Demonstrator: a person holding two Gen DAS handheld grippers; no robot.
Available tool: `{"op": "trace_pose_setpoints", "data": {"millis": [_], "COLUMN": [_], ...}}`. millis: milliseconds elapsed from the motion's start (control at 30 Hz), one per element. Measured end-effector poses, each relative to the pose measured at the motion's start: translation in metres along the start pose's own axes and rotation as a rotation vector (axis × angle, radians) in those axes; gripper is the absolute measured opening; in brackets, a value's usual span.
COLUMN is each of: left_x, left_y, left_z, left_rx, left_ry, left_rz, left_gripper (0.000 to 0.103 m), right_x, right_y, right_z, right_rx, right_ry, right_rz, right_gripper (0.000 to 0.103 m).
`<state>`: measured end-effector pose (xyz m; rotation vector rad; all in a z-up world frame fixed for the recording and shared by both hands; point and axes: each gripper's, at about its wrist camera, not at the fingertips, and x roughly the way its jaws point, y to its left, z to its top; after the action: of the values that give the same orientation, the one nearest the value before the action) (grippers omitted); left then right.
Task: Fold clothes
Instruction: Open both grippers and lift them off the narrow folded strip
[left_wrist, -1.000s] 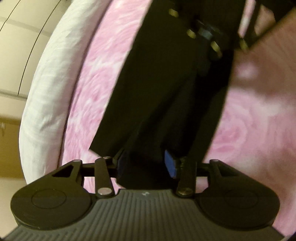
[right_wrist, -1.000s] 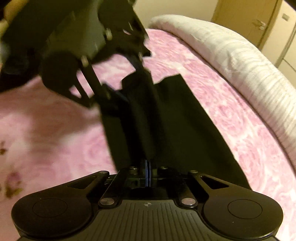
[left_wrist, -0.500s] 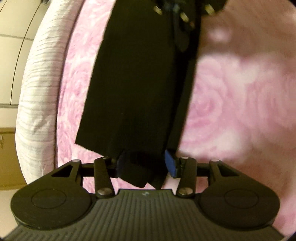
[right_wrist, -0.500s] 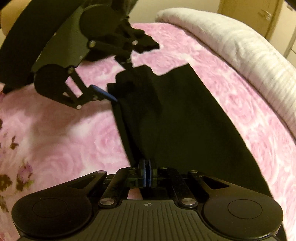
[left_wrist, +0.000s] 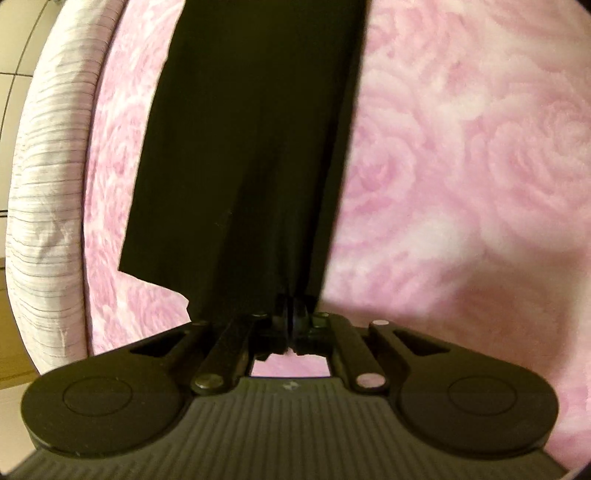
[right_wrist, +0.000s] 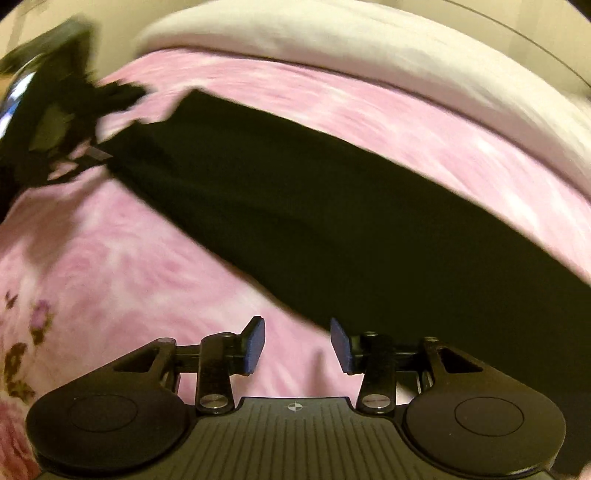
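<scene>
Right gripper (right_wrist: 297, 345) jaws opening, released one black garment (right_wrist: 332, 214).

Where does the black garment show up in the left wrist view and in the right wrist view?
Left wrist view: the black garment runs from top centre down to the shut left gripper, which pinches its near end.
Right wrist view: the black garment lies as a diagonal band from upper left to lower right, just beyond the right gripper, whose fingers are opening with nothing between them.
Shared landmark: the pink rose blanket under it.
</scene>
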<state>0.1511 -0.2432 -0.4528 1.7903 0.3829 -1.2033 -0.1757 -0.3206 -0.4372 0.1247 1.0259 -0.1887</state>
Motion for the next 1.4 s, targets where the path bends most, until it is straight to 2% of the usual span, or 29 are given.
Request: {"op": "trace_pose_setpoints", "data": {"millis": [133,233,300,400,500,567,733,867,1000,1100,1133,1167,1200,1300,1400], "left_x": [-0.003,-0.026,-0.048,-0.080,-0.108,-0.122,-0.148,-0.156,-0.138,-0.129,-0.128,-0.129,-0.131,-0.139,-0.136], "left_y": [0.000,0.008,0.010,-0.002,-0.023,-0.039,-0.083,-0.111,-0.123,-0.122,-0.117,-0.110,-0.100,-0.074,-0.054], "left_z": [0.005,0.017,0.037,0.091,0.160,0.211,0.326,0.395,0.441,0.451,0.453,0.456,0.460,0.468,0.477], "left_rx": [-0.027,-0.133,-0.177,-0.125,-0.054,0.004,0.186,0.299,0.392,0.463,0.470,0.451,0.419,0.348,0.303], "left_ry": [0.075,0.086,0.045,-0.078,-0.244,-0.349,-0.588,-0.695,-0.692,-0.696,-0.692,-0.680,-0.670,-0.663,-0.650], "left_rz": [-0.009,-0.032,-0.044,-0.047,-0.059,-0.049,-0.033,0.004,0.001,0.010,-0.004,-0.021,-0.033,-0.040,-0.095], "left_gripper": [0.007,0.011,0.016,0.027,0.040,0.046,0.049,0.049,0.049,0.050,0.039,0.021,0.015,0.011,0.008], "right_x": [-0.027,-0.047,-0.059,-0.074,-0.085,-0.091,-0.114,-0.134,-0.148,-0.153,-0.153,-0.153,-0.153,-0.147,-0.132], "right_y": [-0.052,-0.096,-0.126,-0.166,-0.197,-0.212,-0.235,-0.248,-0.257,-0.262,-0.263,-0.263,-0.263,-0.261,-0.257], "right_z": [-0.033,-0.059,-0.078,-0.106,-0.129,-0.138,-0.164,-0.187,-0.213,-0.228,-0.230,-0.232,-0.233,-0.227,-0.212], "right_rx": [0.296,0.531,0.687,0.884,1.006,1.050,1.091,1.101,1.130,1.157,1.157,1.158,1.153,1.123,1.106], "right_ry": [0.012,-0.008,-0.025,-0.066,-0.110,-0.139,-0.179,-0.191,-0.182,-0.177,-0.177,-0.177,-0.180,-0.201,-0.222], "right_rz": [-0.099,-0.211,-0.274,-0.327,-0.331,-0.322,-0.310,-0.300,-0.303,-0.303,-0.299,-0.294,-0.285,-0.238,-0.188], "right_gripper": [0.047,0.051,0.052,0.053,0.053,0.054,0.054,0.054,0.054,0.054,0.054,0.054,0.054,0.054,0.054]}}
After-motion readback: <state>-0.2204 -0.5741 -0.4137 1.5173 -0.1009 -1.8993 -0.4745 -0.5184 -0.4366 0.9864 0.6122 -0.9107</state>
